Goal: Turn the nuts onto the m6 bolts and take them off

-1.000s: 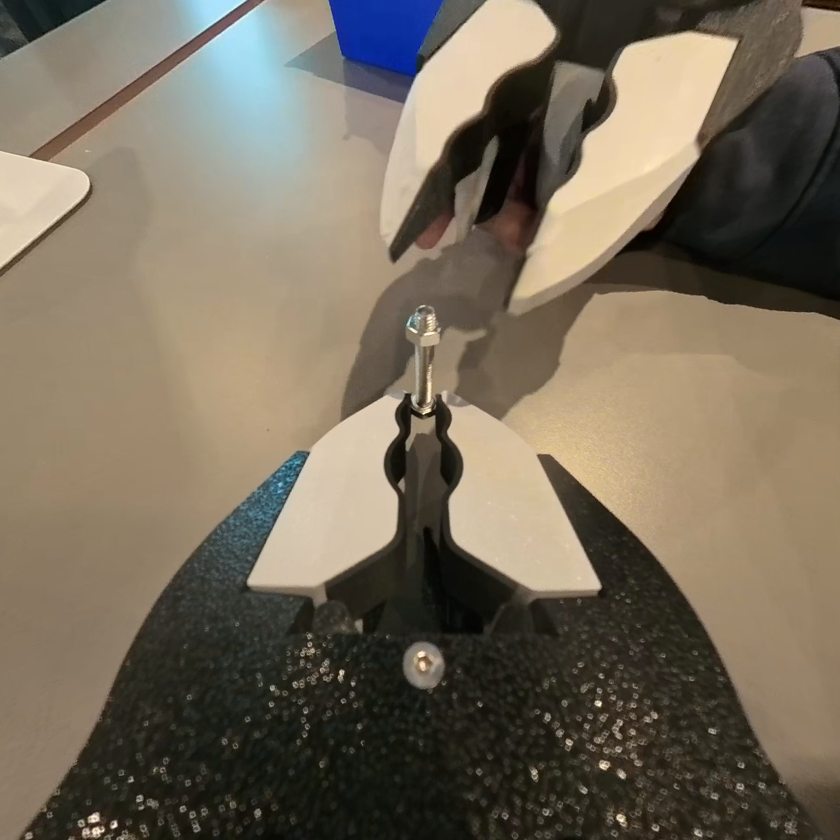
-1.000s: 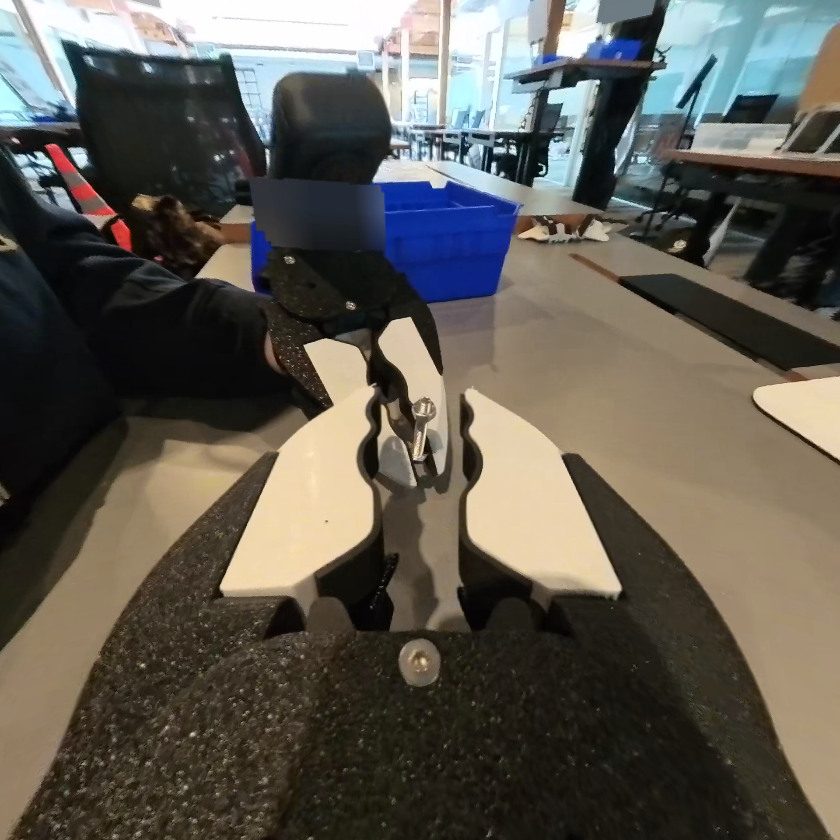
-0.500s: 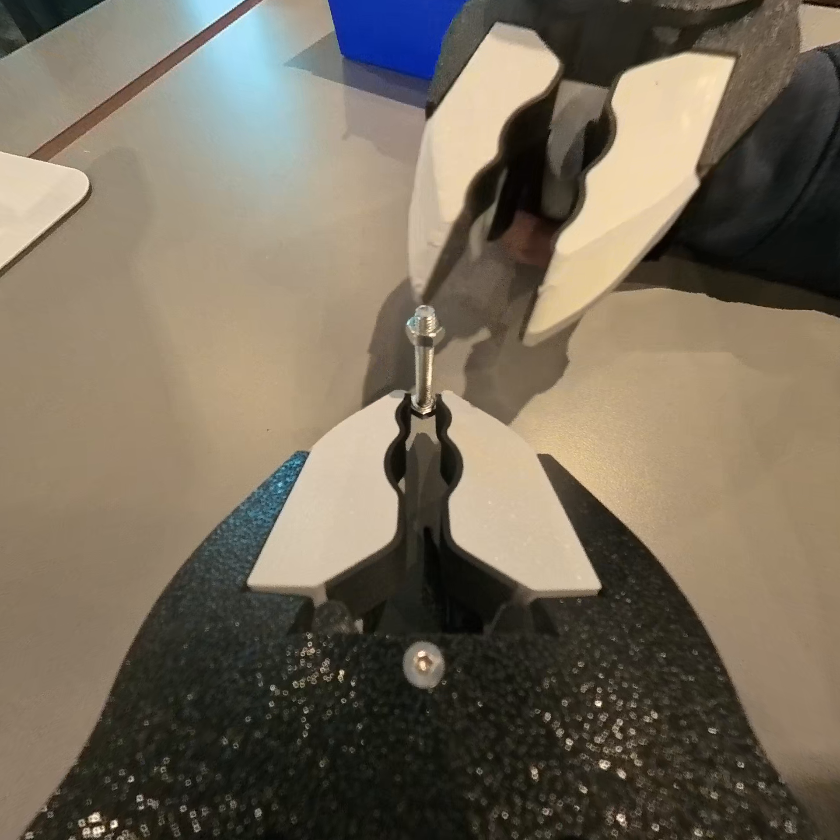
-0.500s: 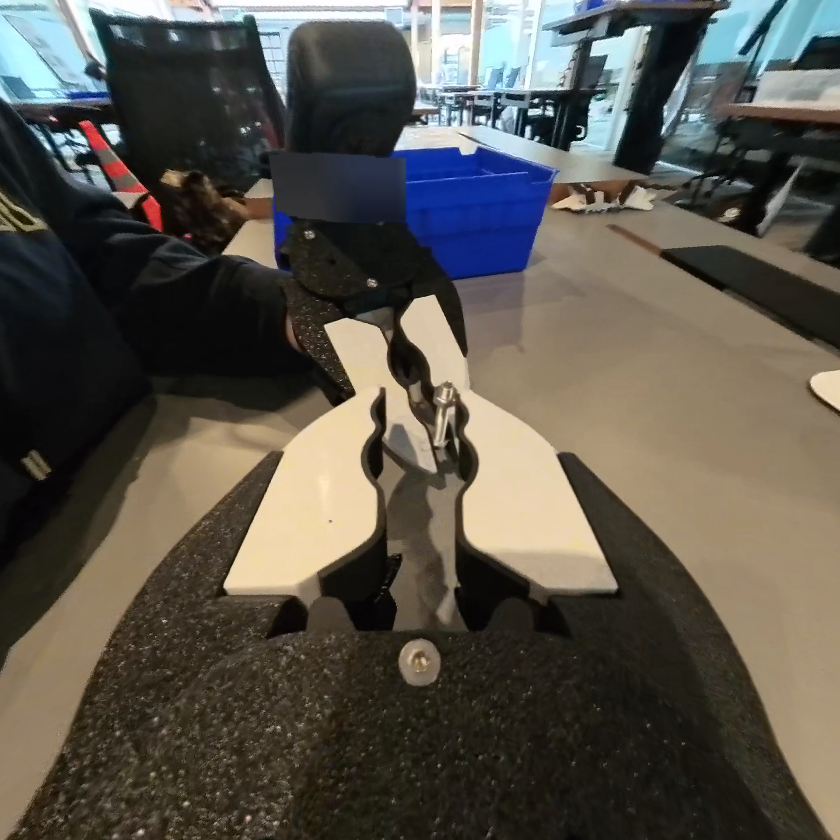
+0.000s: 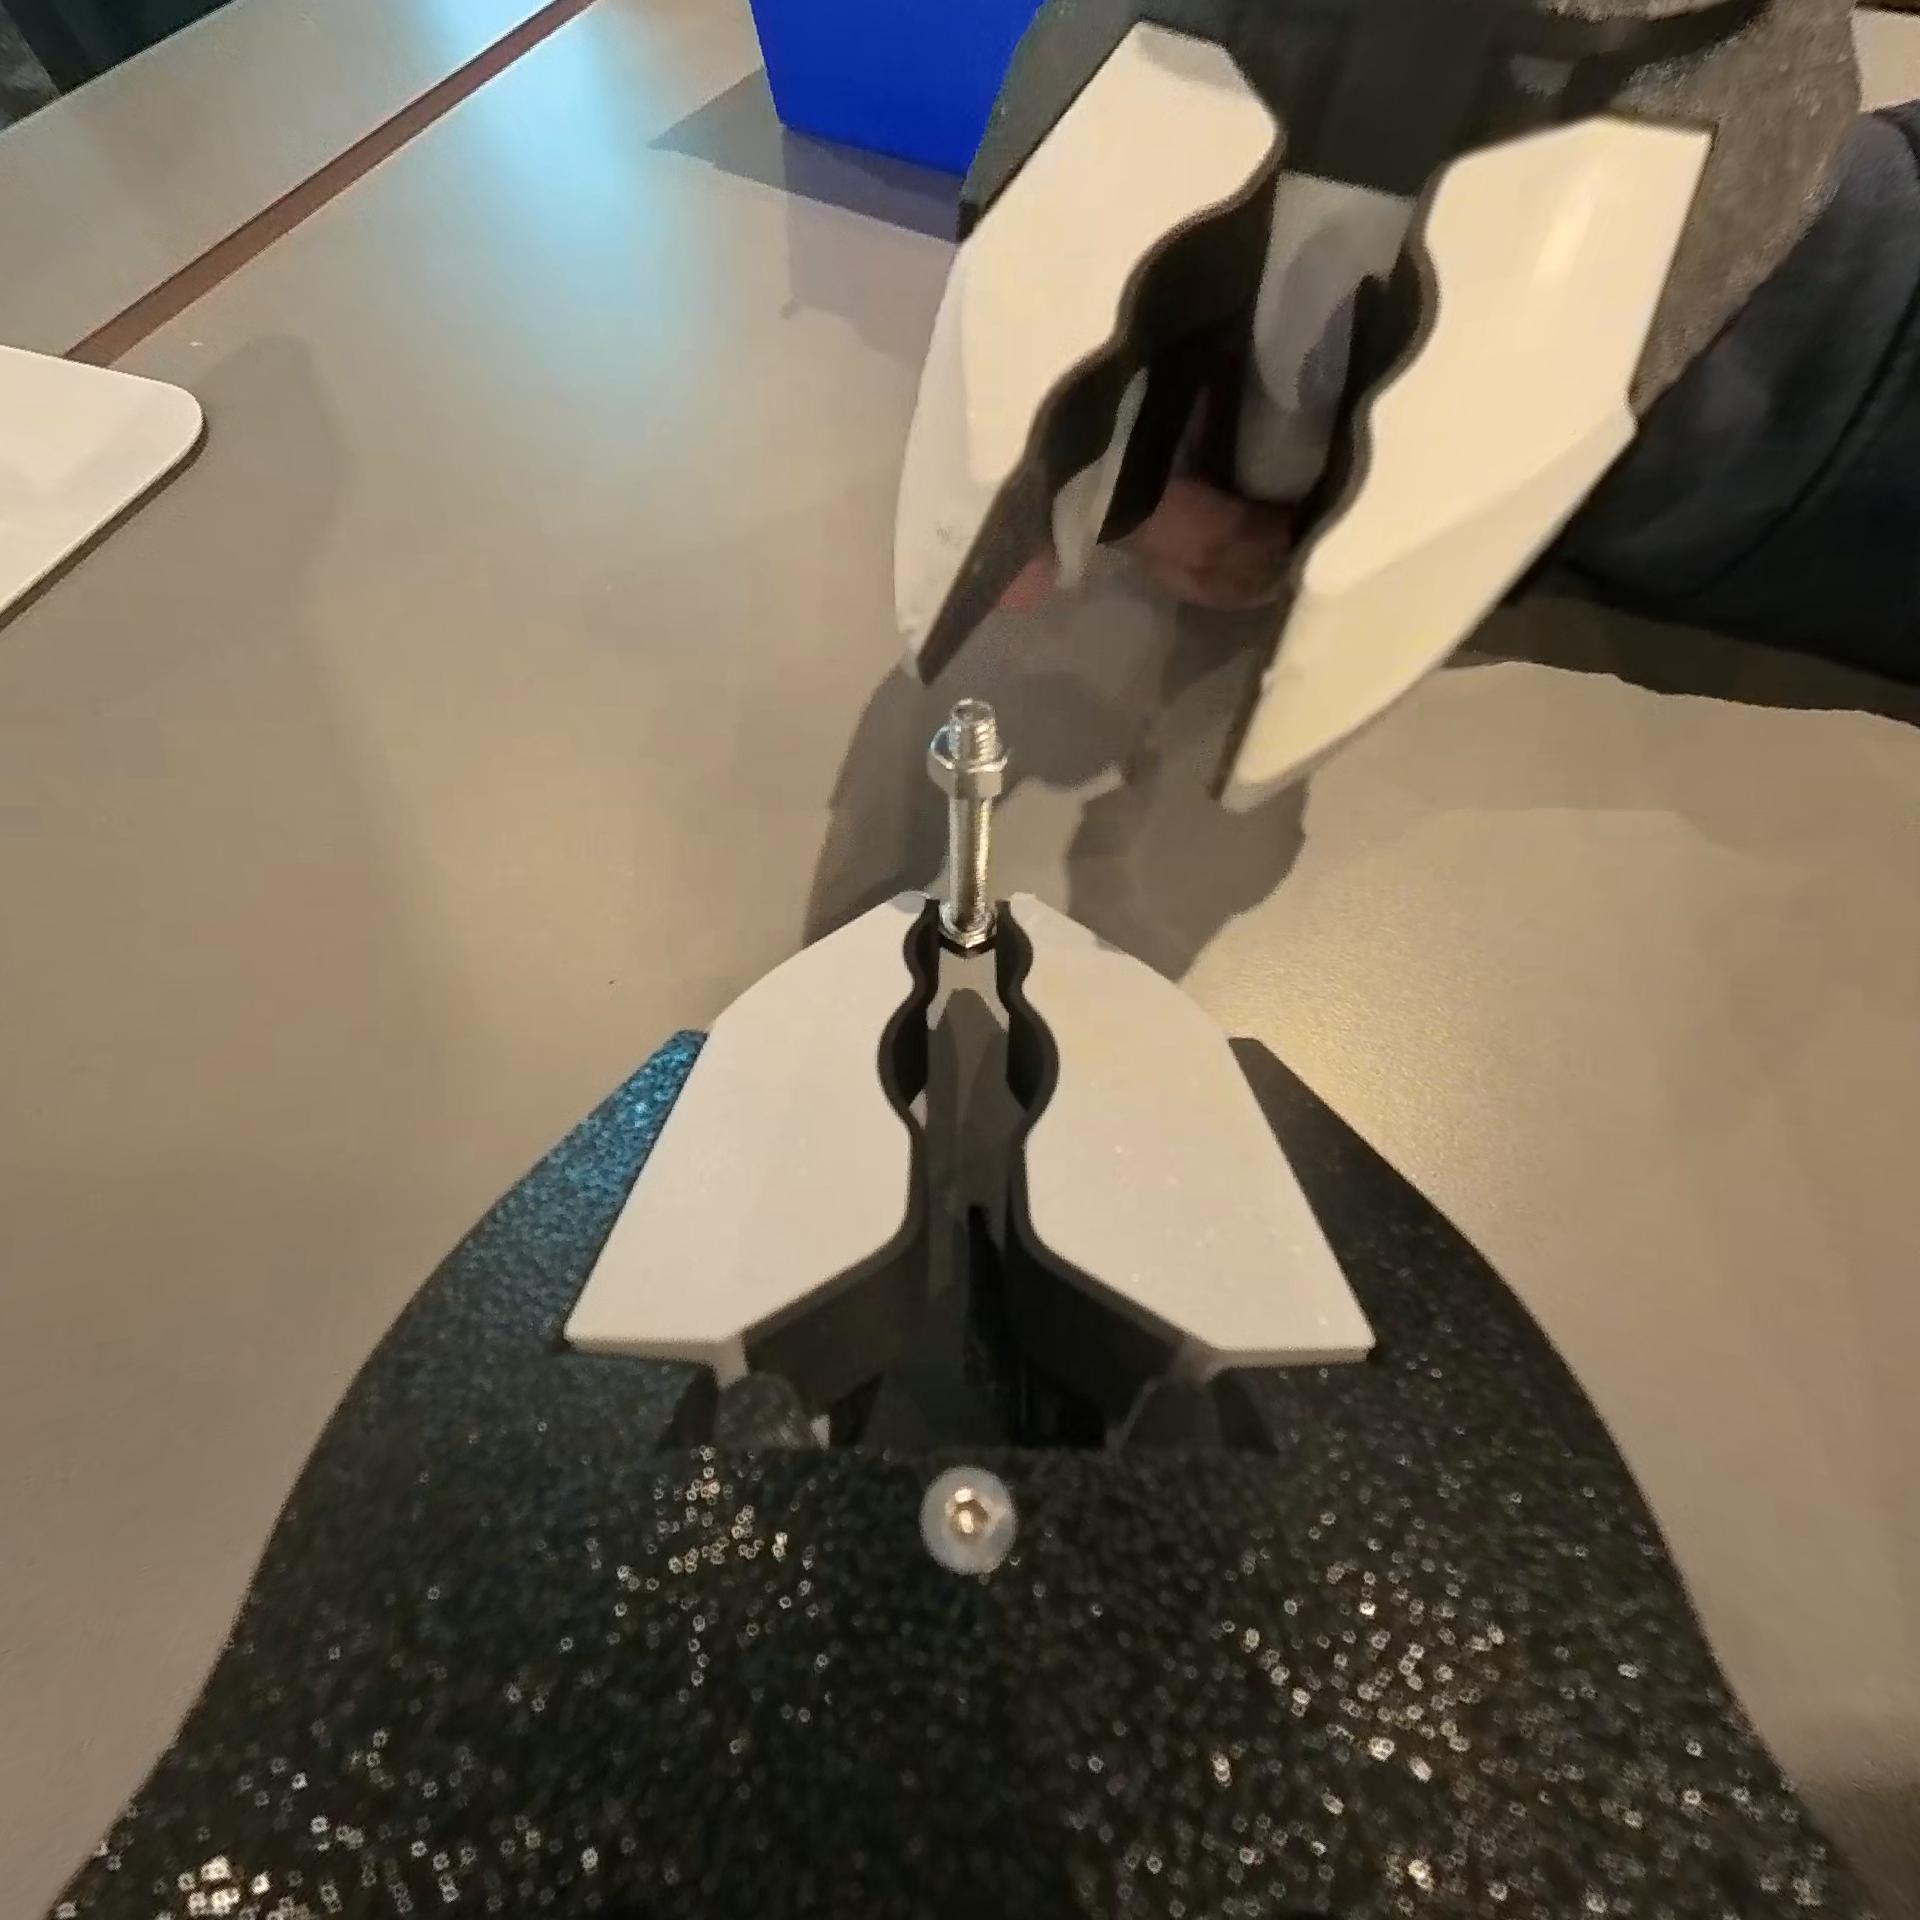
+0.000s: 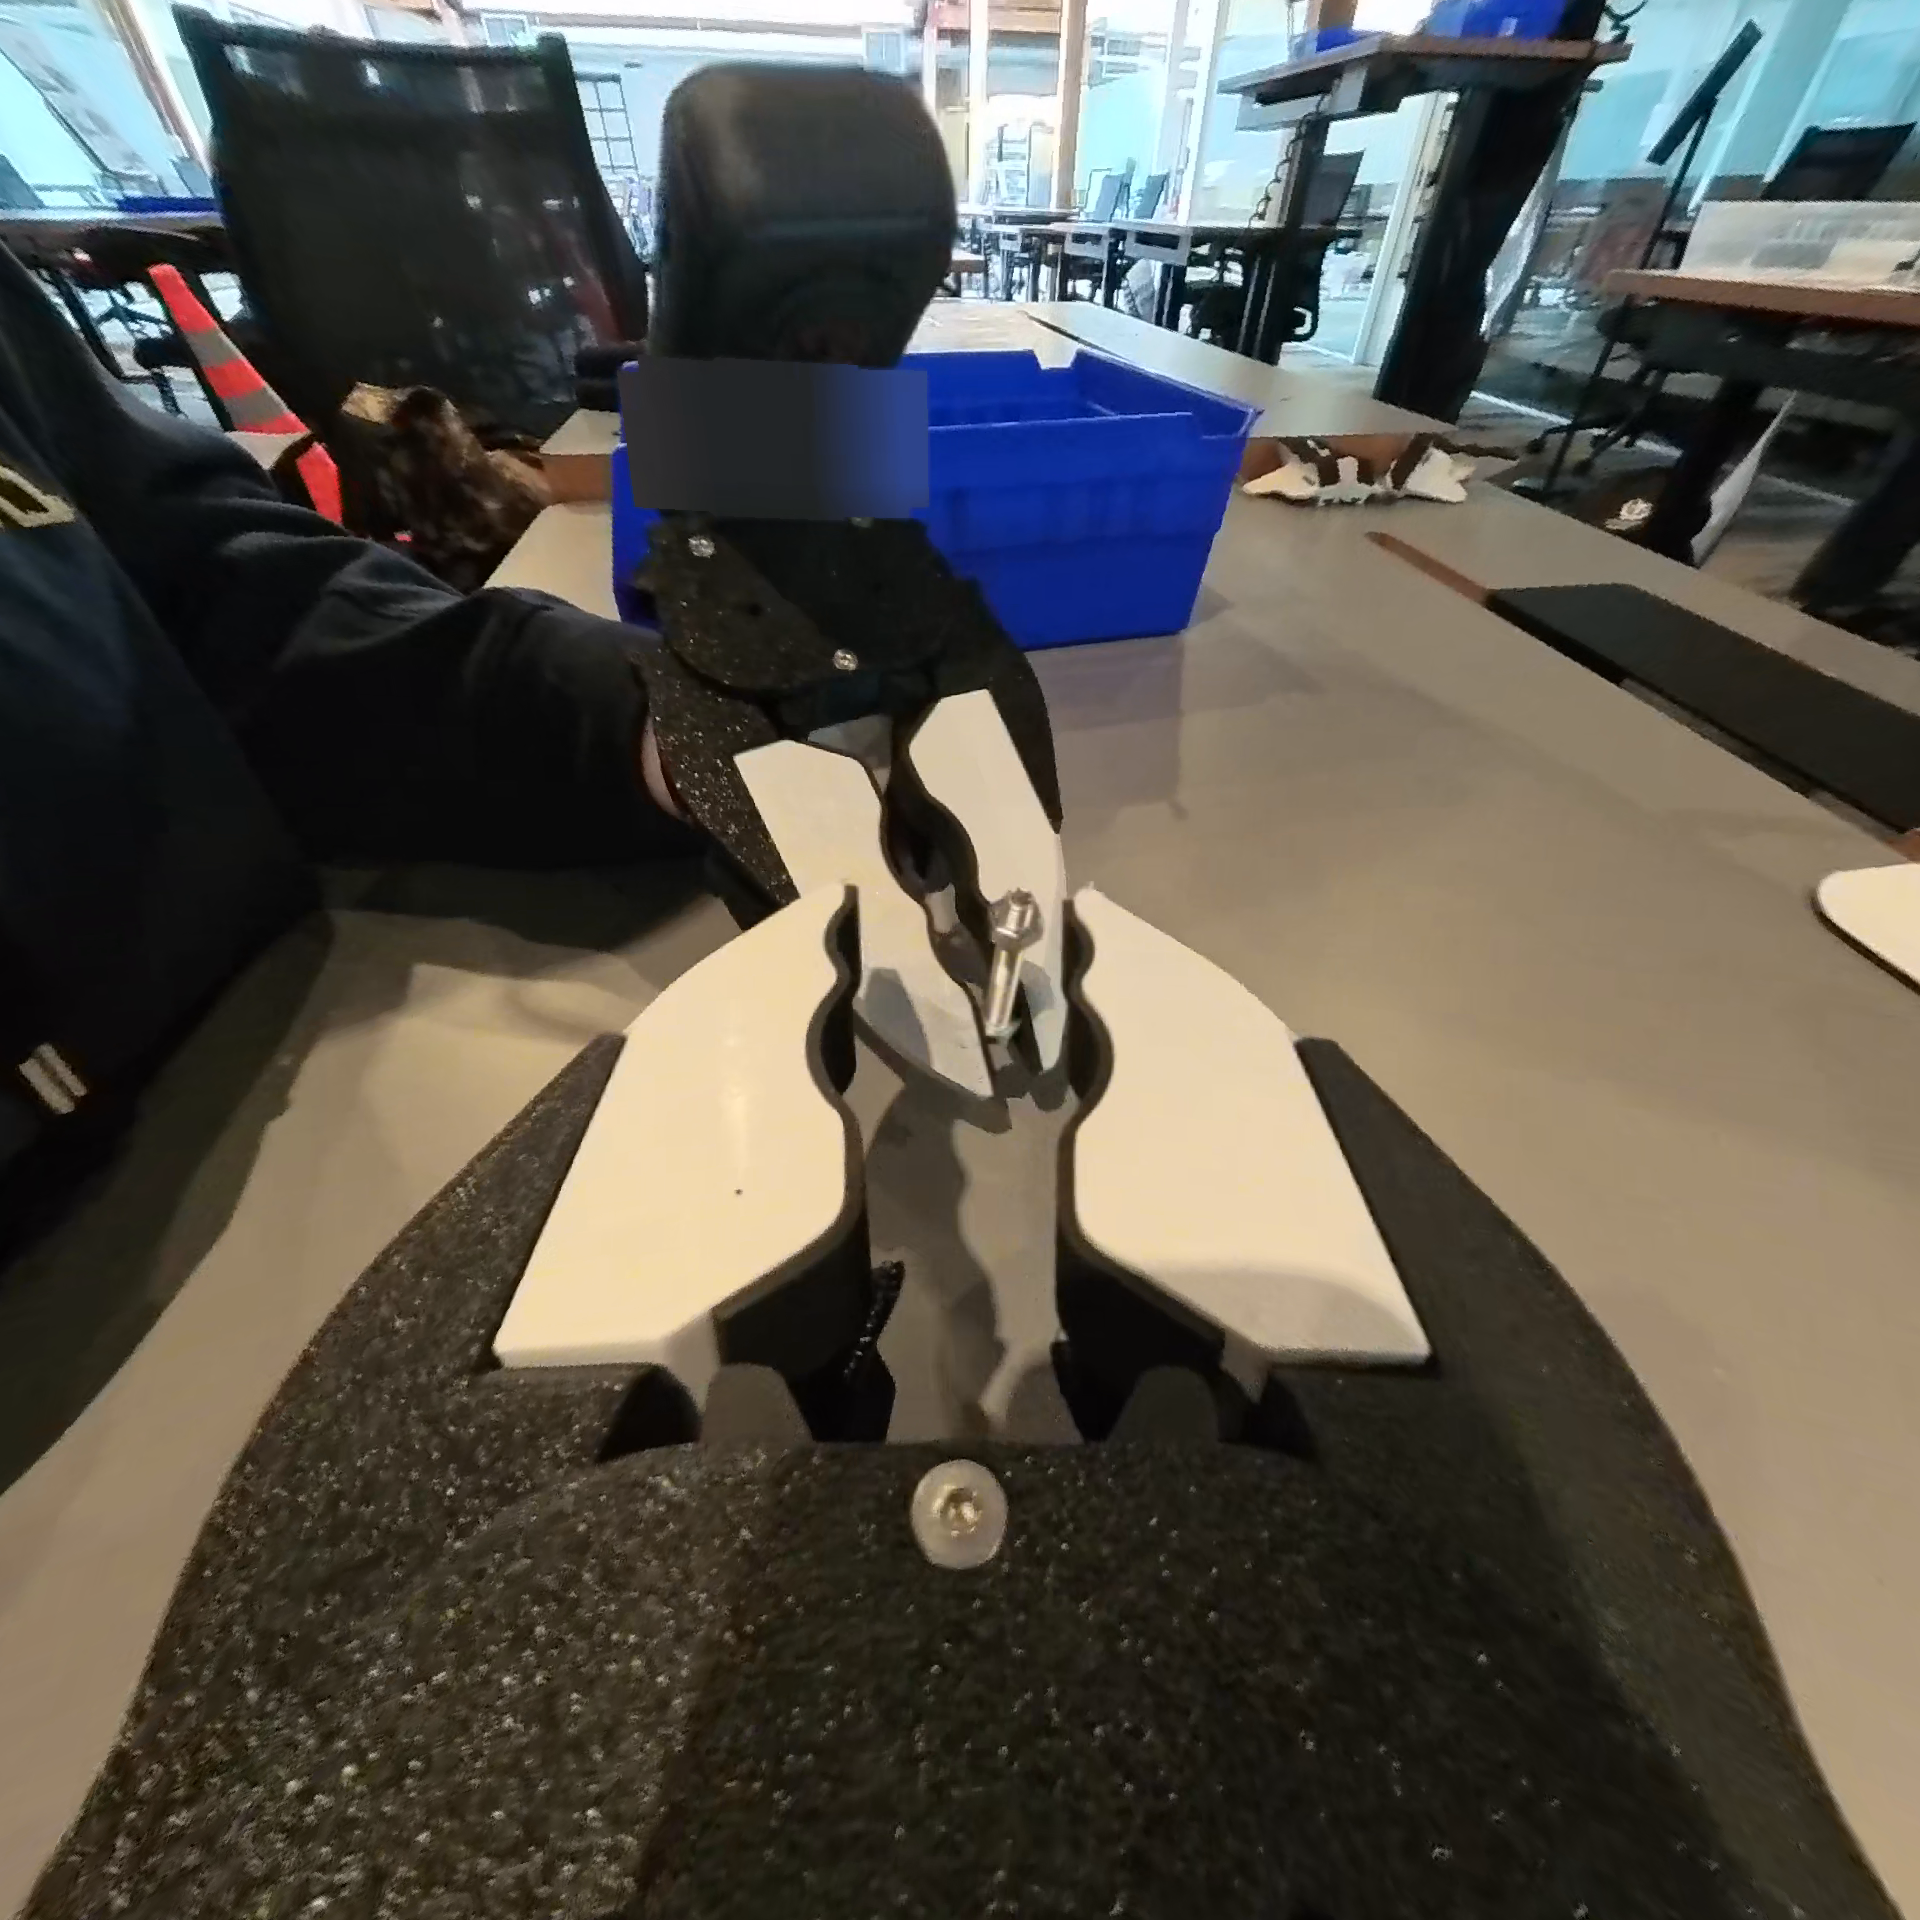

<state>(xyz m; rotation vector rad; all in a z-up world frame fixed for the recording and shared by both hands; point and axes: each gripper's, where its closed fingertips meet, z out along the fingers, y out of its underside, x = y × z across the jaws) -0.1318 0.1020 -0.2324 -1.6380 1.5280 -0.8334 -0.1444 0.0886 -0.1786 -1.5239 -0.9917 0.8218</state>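
Observation:
My left gripper (image 5: 966, 920) is shut on the lower end of a silver M6 bolt (image 5: 964, 842), which stands up from its tips. A silver nut (image 5: 964, 767) sits near the bolt's top, with a little thread showing above it. My right gripper (image 5: 1086, 717) hangs open just beyond and above the bolt, tilted, touching nothing. In the right wrist view my right gripper (image 6: 964, 899) is open; the bolt (image 6: 1003, 982) and nut (image 6: 1013, 923) lie just past its tips, nearer the right finger (image 6: 1174, 1101). The left gripper (image 6: 1013, 1075) faces it there.
A blue bin (image 6: 1091, 499) stands at the back of the grey table (image 5: 416, 675); it also shows in the left wrist view (image 5: 862, 73). A white pad (image 5: 62, 457) lies at the left, a black mat (image 6: 1704, 686) at the right. A person's dark sleeve (image 6: 364, 675) rests on the table. The gap from one gripper's tips to the other's is roughly 6 cm.
My right gripper has stayed open, swung upright, then tilted again and come nearer above the bolt's tip. The bolt and nut have not moved in my left gripper.

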